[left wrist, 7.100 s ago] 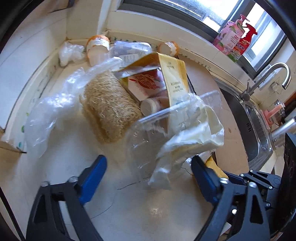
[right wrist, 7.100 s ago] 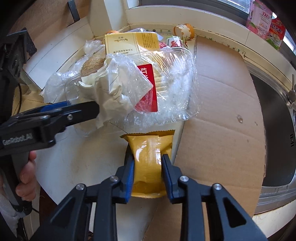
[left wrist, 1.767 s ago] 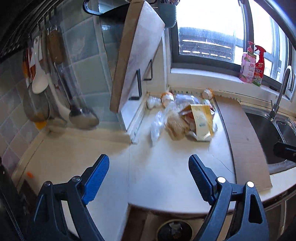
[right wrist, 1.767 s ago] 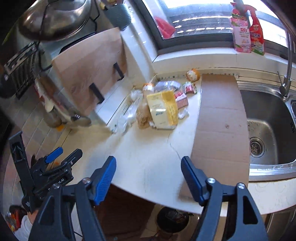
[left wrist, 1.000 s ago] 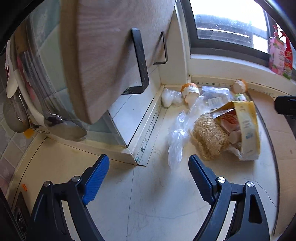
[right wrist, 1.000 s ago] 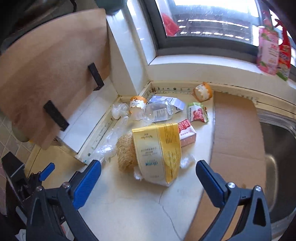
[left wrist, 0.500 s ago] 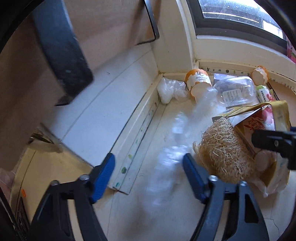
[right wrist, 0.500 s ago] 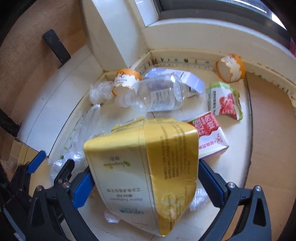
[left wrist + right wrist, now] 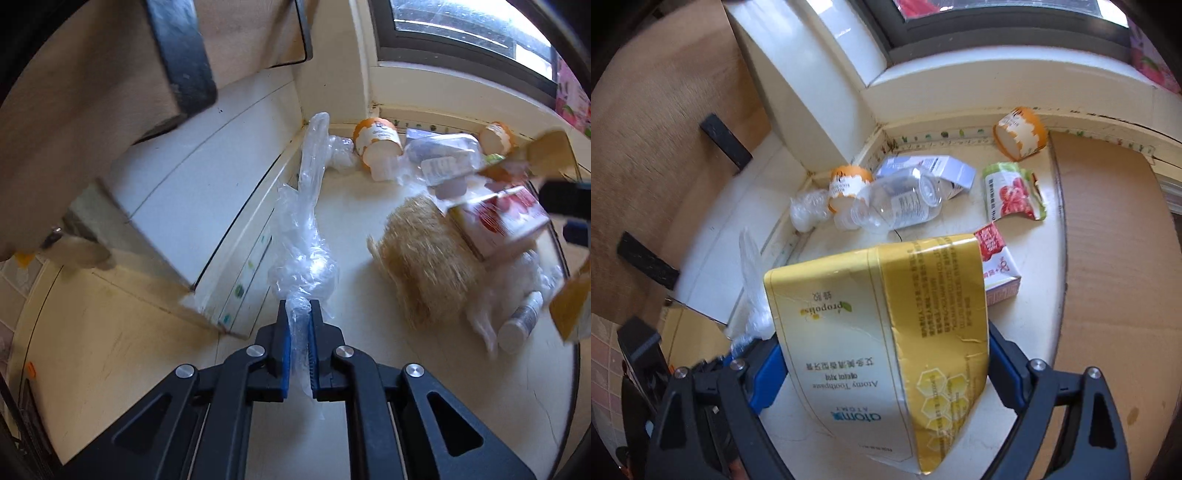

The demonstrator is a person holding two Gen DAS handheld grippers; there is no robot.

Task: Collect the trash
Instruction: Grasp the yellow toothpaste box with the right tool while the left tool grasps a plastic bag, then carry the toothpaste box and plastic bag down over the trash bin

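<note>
— What does the left gripper [image 9: 299, 325] have?

— Its jaws are pinched onto a crinkled clear plastic bag [image 9: 306, 225], a long twisted strip running from the tongs toward the counter's back corner, beside the raised white ledge [image 9: 207, 206].

— And the right gripper [image 9: 882, 373]?

— Spread wide, its blue pads against both sides of a glossy yellow toothpaste box [image 9: 879, 332], creased cardboard, long axis pointing away from the camera.

— Other trash?

— A fibrous loofah [image 9: 424, 262], a clear bottle [image 9: 901, 203] on its side, and orange paper cups [image 9: 1019, 133] along the counter's back edge.
</note>
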